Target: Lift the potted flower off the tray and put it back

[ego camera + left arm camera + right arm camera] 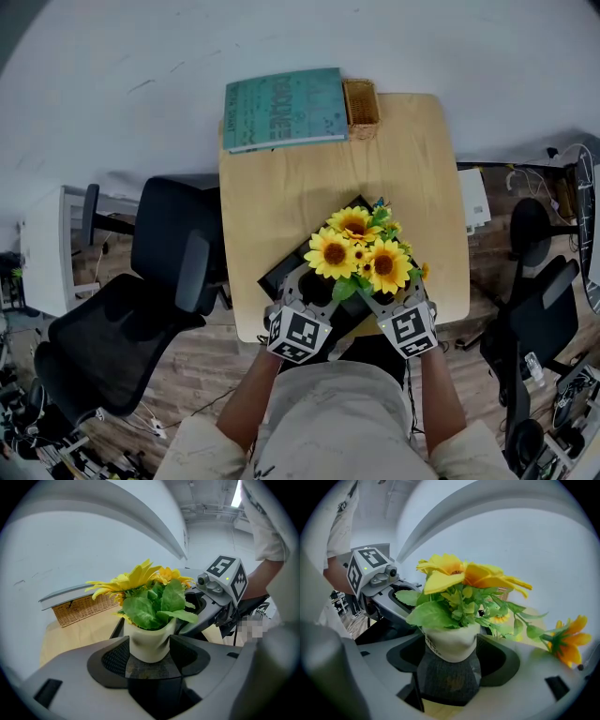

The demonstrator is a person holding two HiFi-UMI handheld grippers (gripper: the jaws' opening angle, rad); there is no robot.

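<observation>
My left gripper (150,652) and right gripper (452,660) were clamped on the soft pot (451,641); an uneven pull could tip it.

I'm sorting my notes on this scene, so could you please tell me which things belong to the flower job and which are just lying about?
In the job:
potted flower
black tray
left hand-held gripper and right hand-held gripper, both shut on the flower's pot

Lying about:
teal book
wicker basket
black chairs
</observation>
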